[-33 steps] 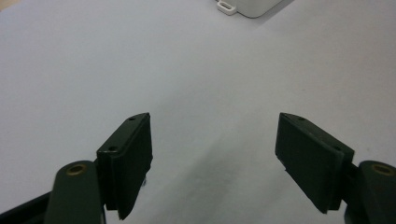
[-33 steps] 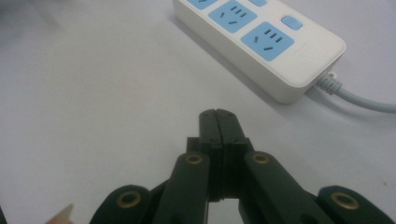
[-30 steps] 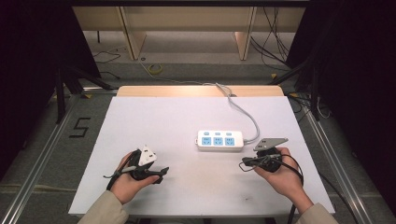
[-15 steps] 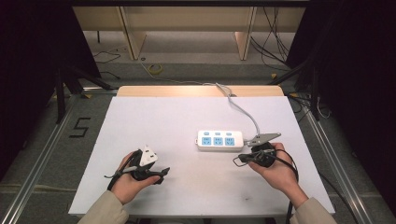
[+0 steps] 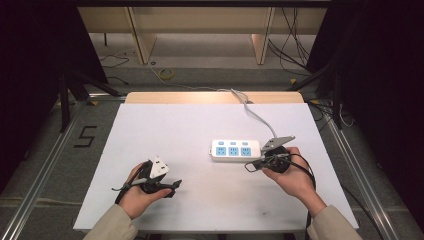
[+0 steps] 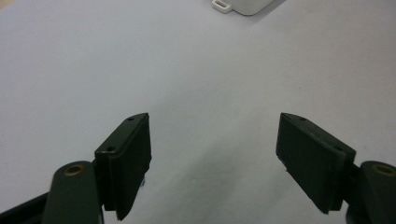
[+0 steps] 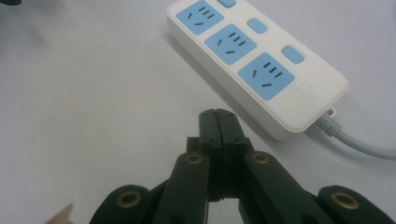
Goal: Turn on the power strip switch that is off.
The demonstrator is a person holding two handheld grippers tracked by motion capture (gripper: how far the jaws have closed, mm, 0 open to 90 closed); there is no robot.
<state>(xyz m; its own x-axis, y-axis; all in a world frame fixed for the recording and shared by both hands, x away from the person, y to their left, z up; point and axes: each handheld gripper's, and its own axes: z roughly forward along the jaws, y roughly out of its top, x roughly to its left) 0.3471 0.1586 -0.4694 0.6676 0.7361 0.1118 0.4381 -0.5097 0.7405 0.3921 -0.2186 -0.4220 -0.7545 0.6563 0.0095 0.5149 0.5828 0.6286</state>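
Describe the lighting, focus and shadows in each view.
High view: table evenly lit, surroundings dark. Left gripper view: open left gripper casts a soft shadow. Right gripper view: power strip fairly sharp, shut right gripper slightly soft.

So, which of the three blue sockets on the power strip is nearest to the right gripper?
The socket at the cable end of the power strip, right ahead of the shut right gripper. The other two lie farther along the strip.
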